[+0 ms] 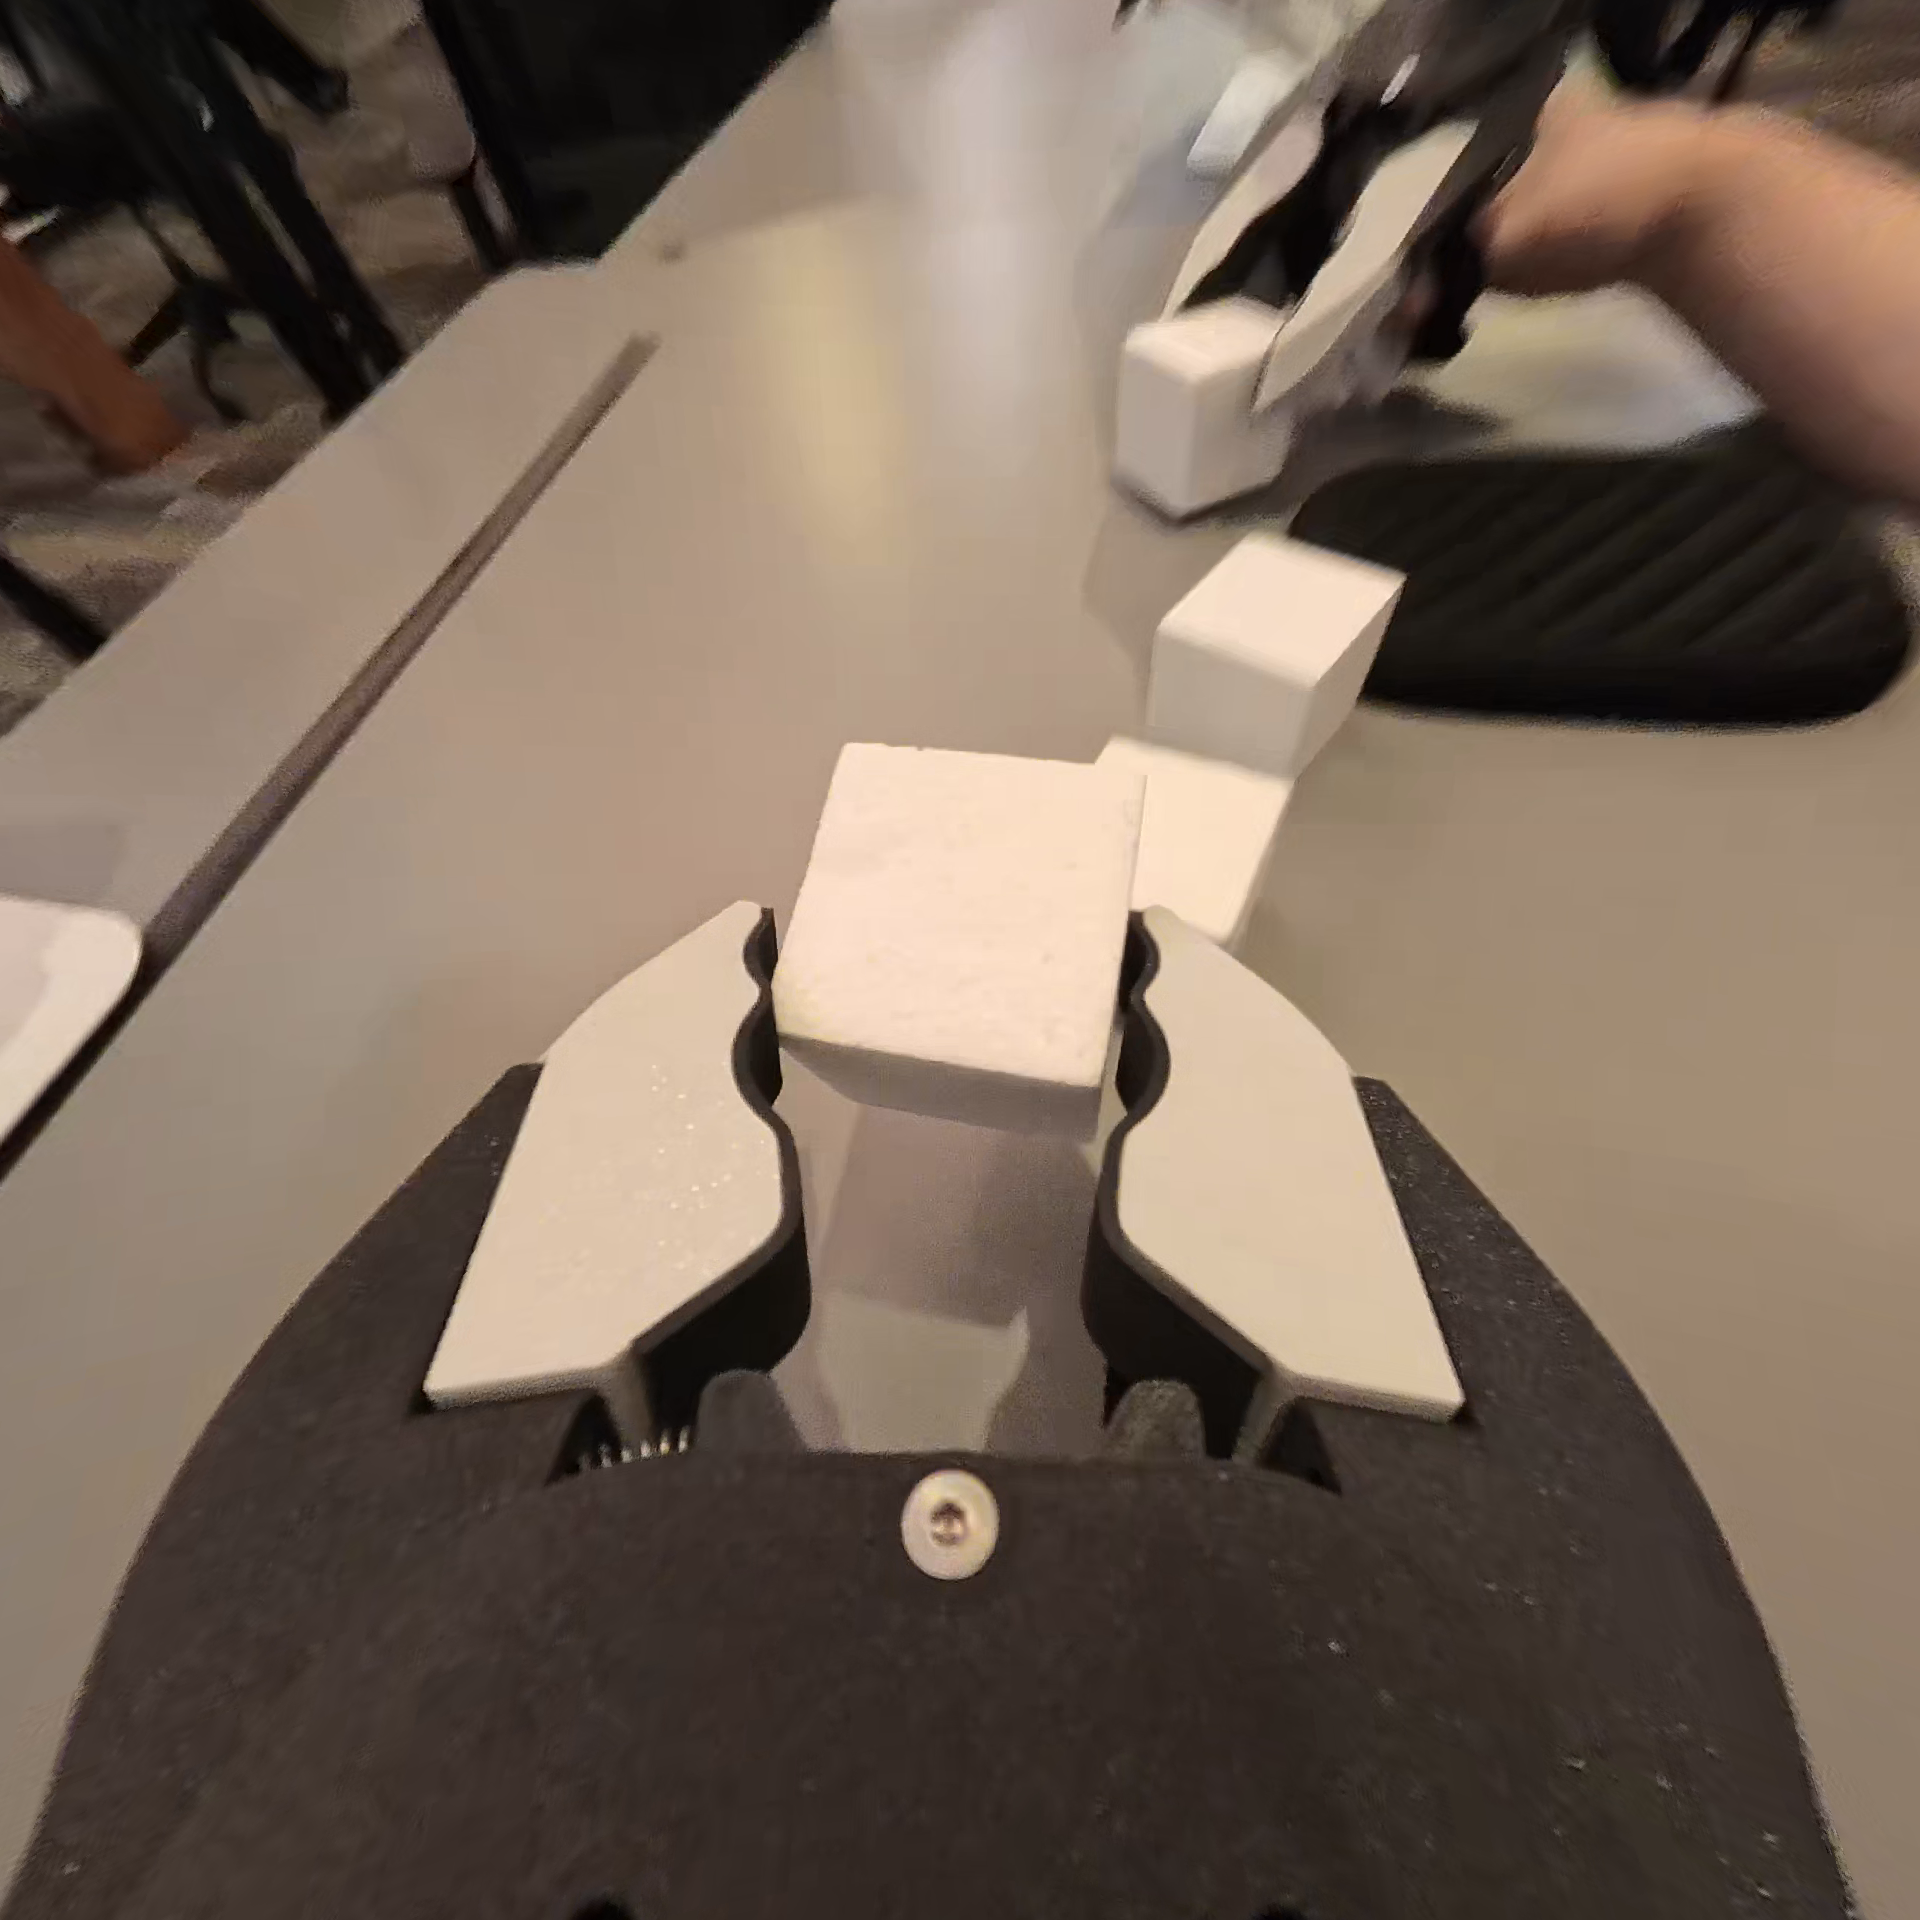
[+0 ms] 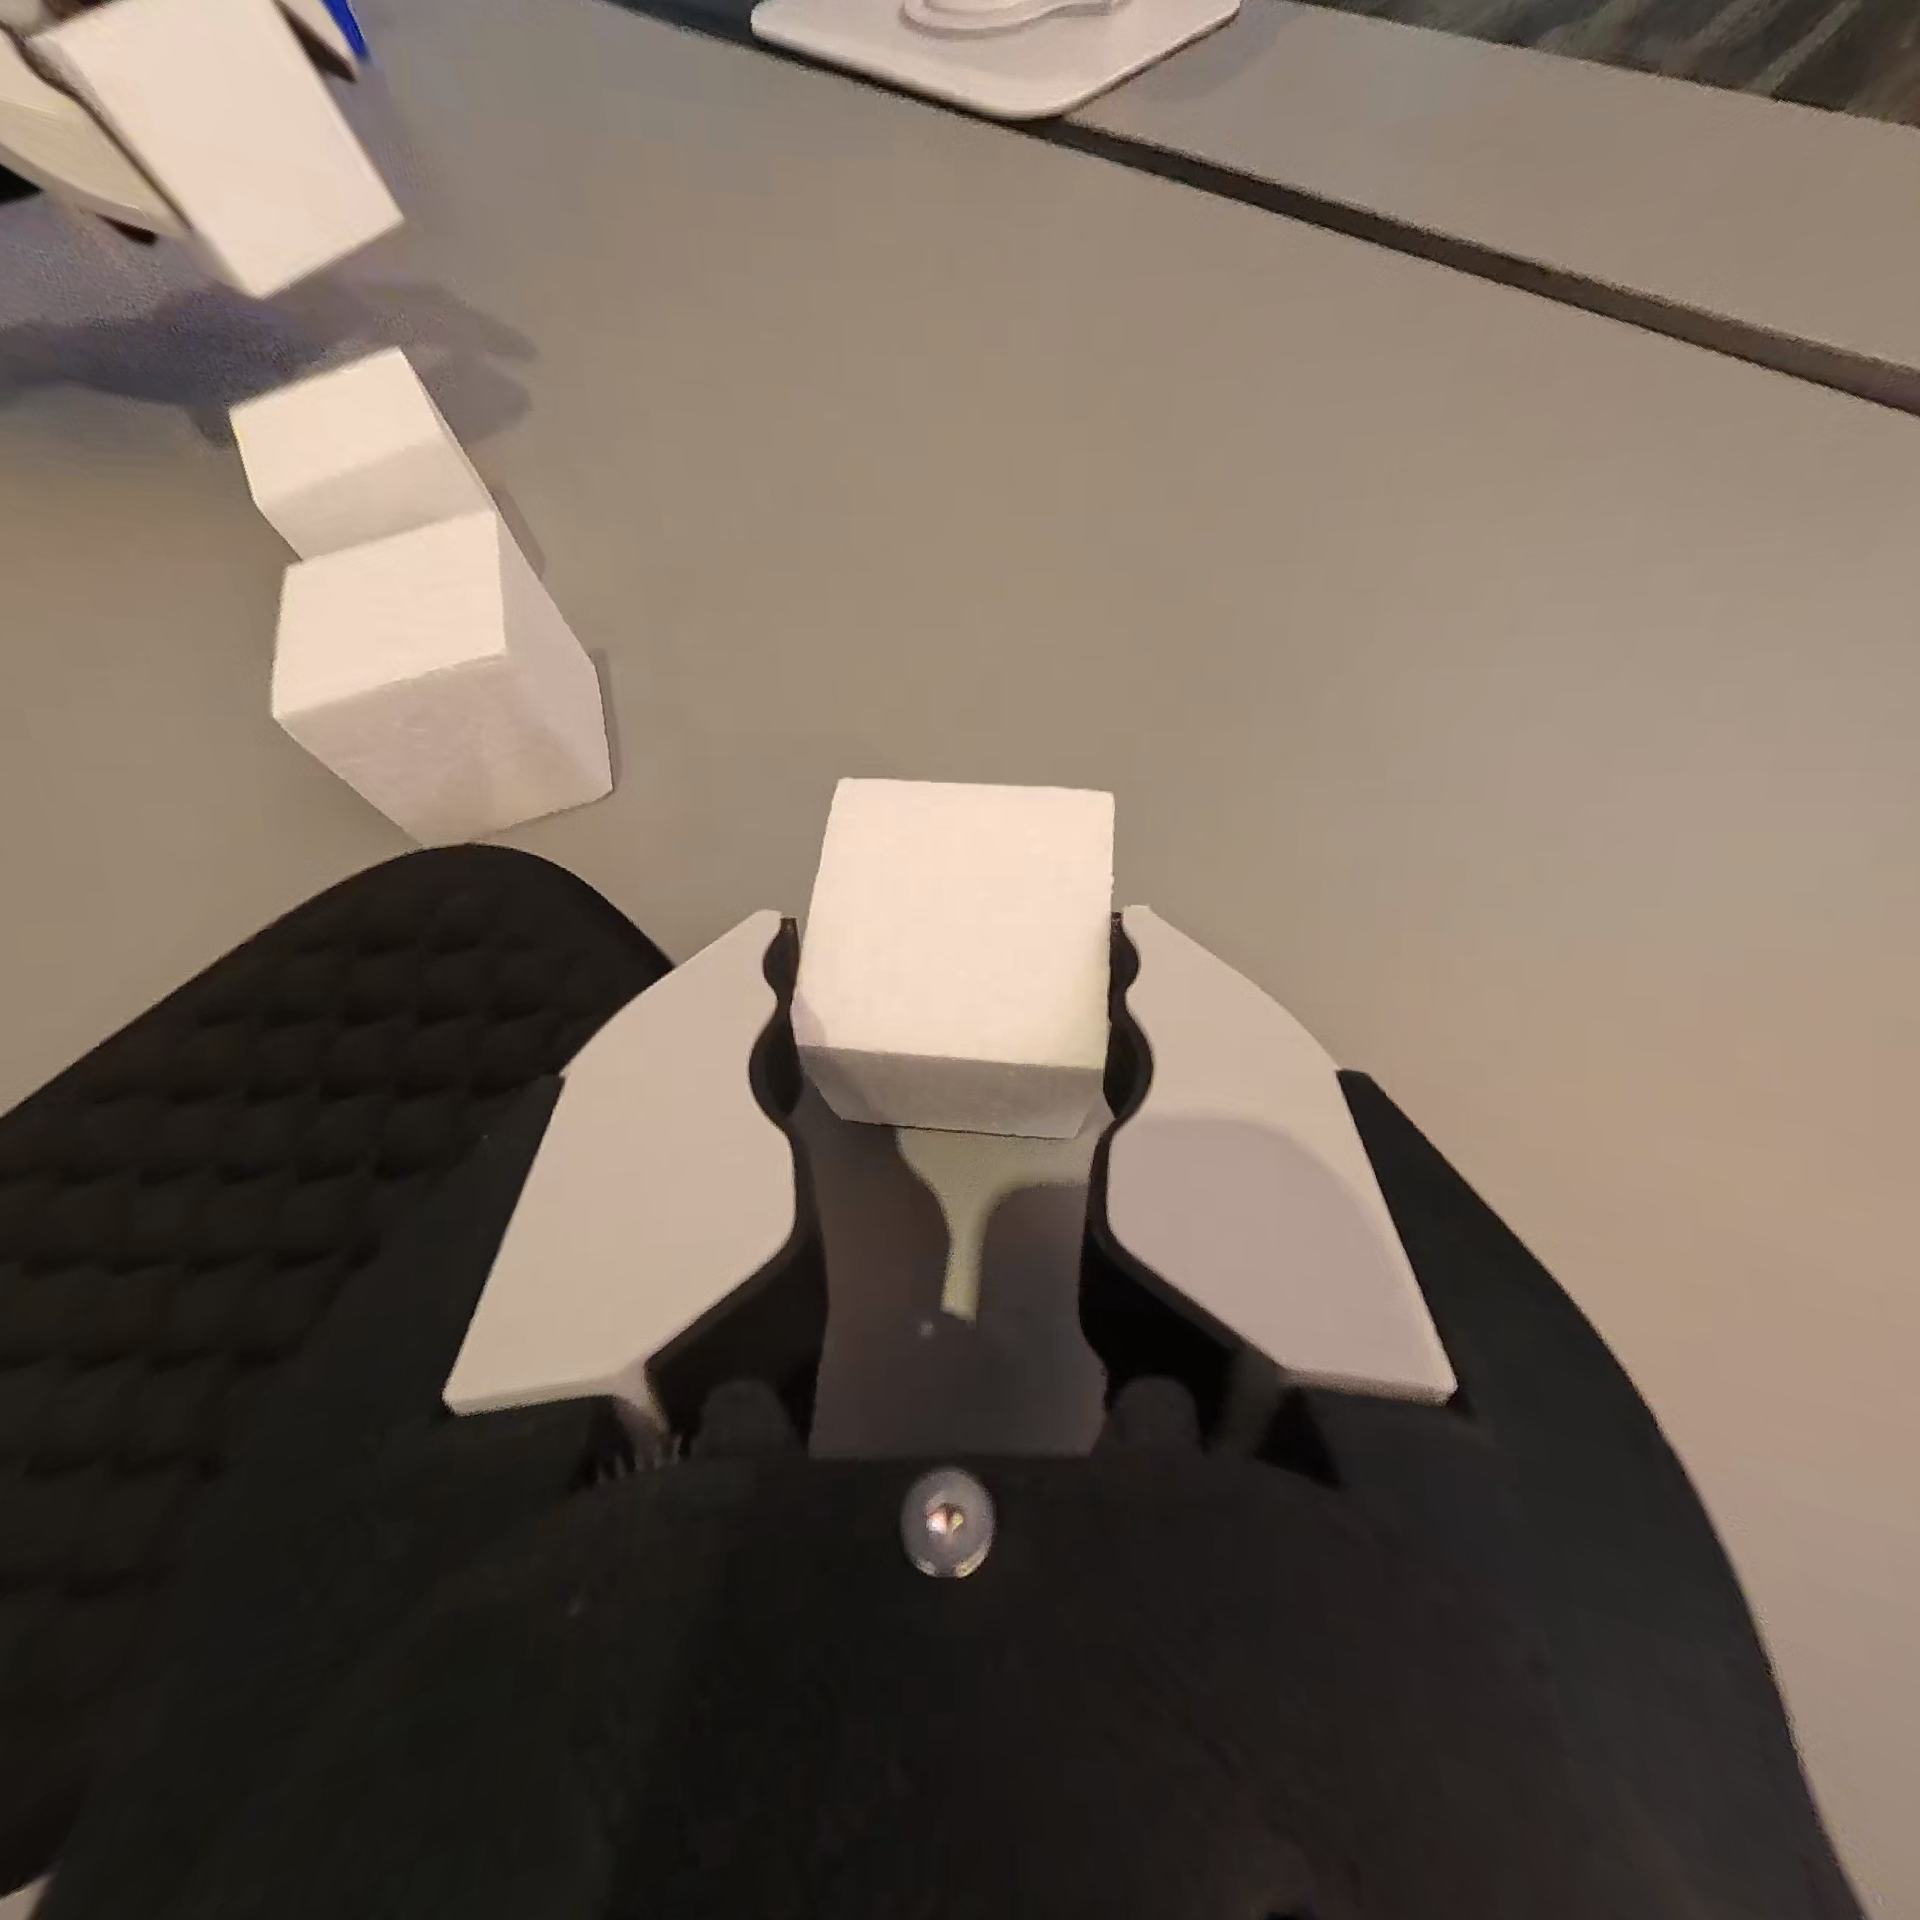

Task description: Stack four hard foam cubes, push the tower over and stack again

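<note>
I'm clamping one white hard foam cube (image 1: 951,925) in my left gripper (image 1: 951,997), gripping another white foam cube (image 2: 954,940) in my right gripper (image 2: 956,997), two loose white cubes (image 2: 416,613) lying touching on the grey table (image 2: 1247,623)

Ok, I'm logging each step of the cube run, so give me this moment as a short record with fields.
stage: no tower standing; two cubes gripped, two loose
left gripper: shut on left-held cube, lifted off the table
right gripper: shut on right-held cube, above the table edge
loose cubes: near loose cube and far loose cube on the table, side by side, apparently touching, not stacked
other items: black padded seat by the table edge; white tray at the far side
</note>
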Tool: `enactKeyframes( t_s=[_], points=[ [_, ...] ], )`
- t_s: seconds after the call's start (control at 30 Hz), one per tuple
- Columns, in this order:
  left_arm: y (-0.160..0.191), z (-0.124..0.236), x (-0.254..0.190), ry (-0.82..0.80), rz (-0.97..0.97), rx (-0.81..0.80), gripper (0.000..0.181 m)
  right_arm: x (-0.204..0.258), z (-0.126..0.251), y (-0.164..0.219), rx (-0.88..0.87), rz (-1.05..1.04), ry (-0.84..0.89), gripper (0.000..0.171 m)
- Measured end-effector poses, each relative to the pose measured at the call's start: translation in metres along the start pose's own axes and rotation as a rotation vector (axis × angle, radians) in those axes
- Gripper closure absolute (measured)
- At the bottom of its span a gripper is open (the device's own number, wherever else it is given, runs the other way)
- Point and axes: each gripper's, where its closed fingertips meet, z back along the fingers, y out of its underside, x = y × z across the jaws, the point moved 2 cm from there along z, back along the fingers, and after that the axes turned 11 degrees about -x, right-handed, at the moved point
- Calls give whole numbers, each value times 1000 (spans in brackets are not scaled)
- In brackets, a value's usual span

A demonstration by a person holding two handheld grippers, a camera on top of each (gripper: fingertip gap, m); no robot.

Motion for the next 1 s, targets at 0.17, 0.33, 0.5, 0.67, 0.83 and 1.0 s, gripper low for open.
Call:
enactKeyframes(
  t_s=[0.17,0.33,0.5,0.67,0.83,1.0],
  points=[
    [-34,-16,-20,65,-71,-29,118,-2,12,-19,-148,-14,5,114],
    [-21,-46,-37,132,-112,62,118,-6,27,-32,-256,-32,26,114],
    [-22,-45,-36,124,-115,61,118,-9,35,-37,-317,-59,21,114],
    [-43,-51,-35,134,-92,-14,118,-9,34,-37,-308,-54,24,114],
    [-55,-97,-59,245,-112,54,118,-10,33,-31,-292,-59,32,114],
    [-53,-120,-80,351,-50,106,118,-14,37,-26,-284,-69,42,114]
  ],
)
